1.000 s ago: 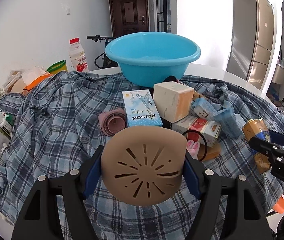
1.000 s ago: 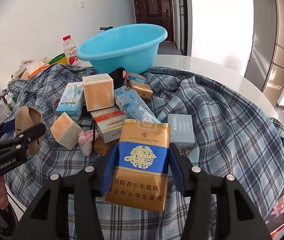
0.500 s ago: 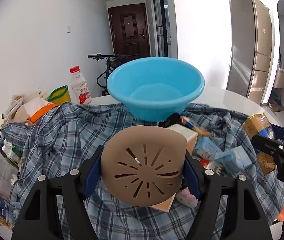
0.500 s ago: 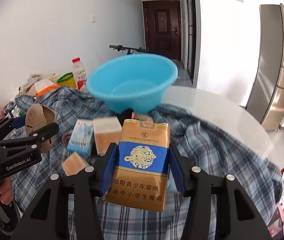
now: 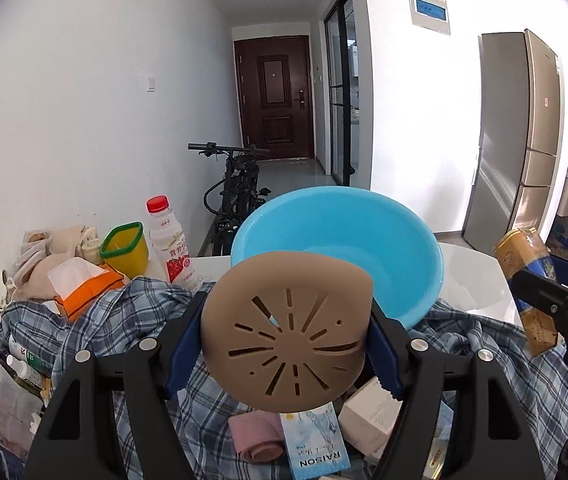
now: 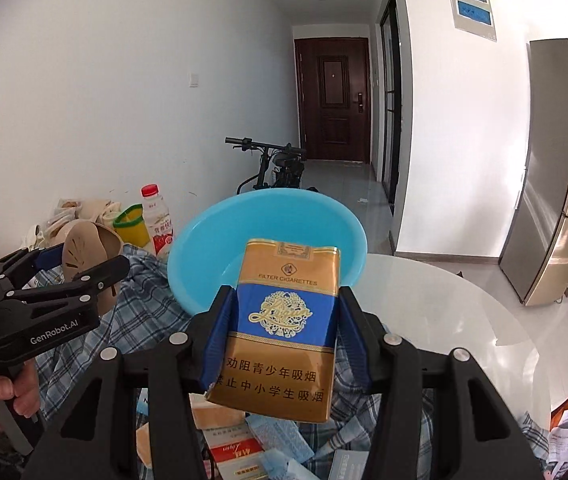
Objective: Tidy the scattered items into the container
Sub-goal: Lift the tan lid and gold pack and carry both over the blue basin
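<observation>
The desk (image 6: pixel 463 308) carries a plaid cloth (image 5: pixel 483 344) and, toward its far edge, a blue basin (image 5: pixel 347 240). The left gripper (image 5: pixel 285 332) holds a tan slotted disc (image 5: pixel 287 328) clamped between its fingers, face toward the camera, in front of the basin's near rim. The right gripper (image 6: pixel 282 320) grips a gold and blue pack (image 6: pixel 284 320) by its long sides, upright, top end toward the basin. Boxes (image 5: pixel 367 420) lie on the cloth below.
</observation>
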{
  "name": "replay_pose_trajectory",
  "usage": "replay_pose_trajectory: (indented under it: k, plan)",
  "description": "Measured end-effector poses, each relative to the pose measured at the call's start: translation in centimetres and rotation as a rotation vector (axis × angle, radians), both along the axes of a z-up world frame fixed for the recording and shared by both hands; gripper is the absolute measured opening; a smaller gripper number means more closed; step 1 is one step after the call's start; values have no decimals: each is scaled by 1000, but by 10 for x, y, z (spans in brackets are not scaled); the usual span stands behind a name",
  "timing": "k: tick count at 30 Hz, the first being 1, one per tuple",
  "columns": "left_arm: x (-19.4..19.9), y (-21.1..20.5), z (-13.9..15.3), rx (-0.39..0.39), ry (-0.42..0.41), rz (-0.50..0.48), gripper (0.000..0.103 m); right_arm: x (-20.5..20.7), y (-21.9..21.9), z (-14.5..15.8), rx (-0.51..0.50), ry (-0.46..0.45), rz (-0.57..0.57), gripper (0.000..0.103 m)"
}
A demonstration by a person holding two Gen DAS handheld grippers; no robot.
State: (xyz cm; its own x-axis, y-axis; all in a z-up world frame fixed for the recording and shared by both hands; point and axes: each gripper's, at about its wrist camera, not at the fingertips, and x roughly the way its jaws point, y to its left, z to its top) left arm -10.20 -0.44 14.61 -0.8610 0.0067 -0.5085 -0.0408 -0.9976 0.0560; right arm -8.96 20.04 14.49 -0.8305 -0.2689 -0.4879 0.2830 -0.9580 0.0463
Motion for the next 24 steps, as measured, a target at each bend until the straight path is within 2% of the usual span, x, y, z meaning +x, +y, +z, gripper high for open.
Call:
replay_pose_trajectory:
  k: [11,17,20,24]
  plan:
    - [-49,4,11,-3,-3,-19,75,-35,-6,9,13,8,0,50]
    - [-91,8,17,-51,20,22,75,-71,-14,12,37,-8,1,50]
    - [-126,9,10,-61,-21,24,75,-99,-20,8,35,-60,25,50]
    - [-179,10,0,-19,-137,-19,75,-145,-16,-1,-32,-183,62,50]
